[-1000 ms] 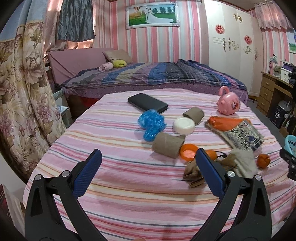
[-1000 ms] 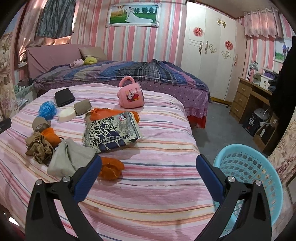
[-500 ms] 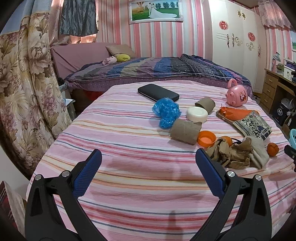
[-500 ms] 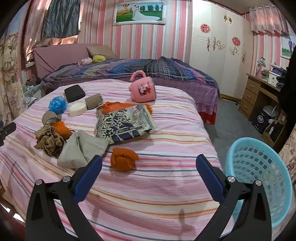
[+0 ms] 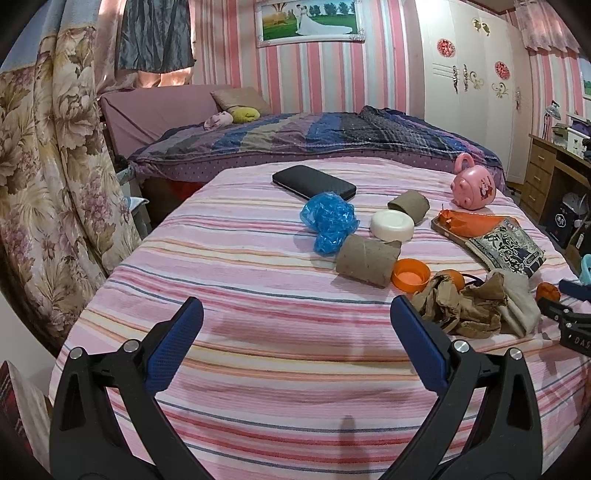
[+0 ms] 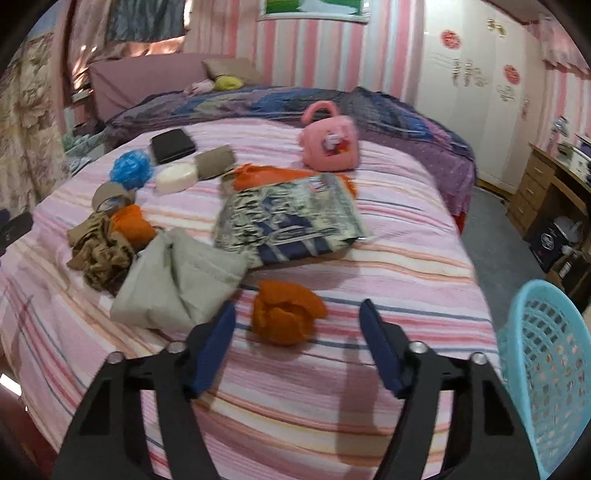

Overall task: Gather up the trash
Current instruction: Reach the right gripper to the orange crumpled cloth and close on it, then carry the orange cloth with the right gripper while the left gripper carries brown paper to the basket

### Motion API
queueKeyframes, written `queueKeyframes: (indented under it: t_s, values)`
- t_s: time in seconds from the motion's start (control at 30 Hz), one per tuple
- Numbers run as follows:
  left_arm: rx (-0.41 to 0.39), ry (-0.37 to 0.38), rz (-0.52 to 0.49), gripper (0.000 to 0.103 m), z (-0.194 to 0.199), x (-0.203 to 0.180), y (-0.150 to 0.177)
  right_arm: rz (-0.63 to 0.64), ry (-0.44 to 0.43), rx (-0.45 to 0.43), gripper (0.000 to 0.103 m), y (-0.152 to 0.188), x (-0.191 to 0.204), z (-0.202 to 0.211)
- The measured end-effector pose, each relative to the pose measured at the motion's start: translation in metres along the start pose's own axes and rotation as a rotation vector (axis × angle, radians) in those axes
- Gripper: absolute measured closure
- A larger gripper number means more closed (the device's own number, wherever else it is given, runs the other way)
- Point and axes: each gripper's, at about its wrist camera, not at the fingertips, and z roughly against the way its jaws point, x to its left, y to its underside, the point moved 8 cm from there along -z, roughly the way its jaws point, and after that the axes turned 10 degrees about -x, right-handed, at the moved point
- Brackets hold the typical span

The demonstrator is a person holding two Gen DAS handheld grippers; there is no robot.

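The left claw (image 5: pixel 295 343) tilts downward over the bed (image 5: pixel 258 354), jaws spread wide and empty. The right claw (image 6: pixel 297 332), also angled down, has just been closing, nothing gripped.

Home bedroom: bed (image 5: pixel 258 332) w/ striped sheet, wardrobe (image 5: pixel 469 92), wedding pic (image 5: pixel 308 18).

The striped bedspread (image 5: pixel 229 266) is matt woven cloth, and the crumpled brown paper (image 5: pixel 458 306) on it looks rough and dull. The blue bag (image 5: pixel 328 221) is glossy crinkled plastic, the cardboard tube (image 5: pixel 367 260) coarse and matt. The laundry basket (image 6: pixel 546 369) is smooth perforated plastic.
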Motion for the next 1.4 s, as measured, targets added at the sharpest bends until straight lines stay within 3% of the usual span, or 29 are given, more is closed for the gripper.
queueKeyframes:
  t_s: [0.03, 0.07, 0.2, 0.73, 0.9, 1.07, 1.17, 1.23, 1.4]
  values:
    - [0.004, 0.001, 0.007, 0.005, -0.001, 0.0, 0.0, 0.0, -0.013, 0.011, 0.058, 0.001, 0.003, -0.001]
    - [0.01, 0.004, 0.012, 0.005, -0.002, 0.0, 0.001, -0.004, -0.027, 0.023, 0.062, 0.003, 0.004, -0.003]
    - [0.022, 0.024, 0.033, 0.005, -0.004, -0.003, 0.002, -0.03, -0.047, 0.024, 0.07, 0.003, 0.003, -0.002]
    - [0.101, 0.169, 0.034, 0.005, -0.021, -0.064, 0.011, -0.063, 0.015, -0.021, 0.071, -0.008, -0.028, 0.012]
    - [0.14, 0.18, 0.02, 0.005, -0.033, -0.08, 0.015, -0.061, 0.019, -0.023, 0.071, -0.008, -0.033, 0.013]
    - [0.178, 0.232, 0.089, 0.019, -0.046, -0.083, 0.017, -0.069, 0.024, -0.036, 0.071, -0.012, -0.04, 0.015]
    - [0.198, 0.307, 0.138, 0.038, -0.048, -0.09, 0.017, -0.079, 0.024, -0.038, 0.071, -0.012, -0.043, 0.015]
    - [0.229, 0.345, 0.153, 0.059, -0.05, -0.094, 0.02, -0.083, 0.025, -0.037, 0.071, -0.012, -0.044, 0.015]
    - [0.212, 0.311, 0.138, 0.06, -0.044, -0.093, 0.018, -0.089, 0.031, -0.048, 0.071, -0.012, -0.05, 0.02]
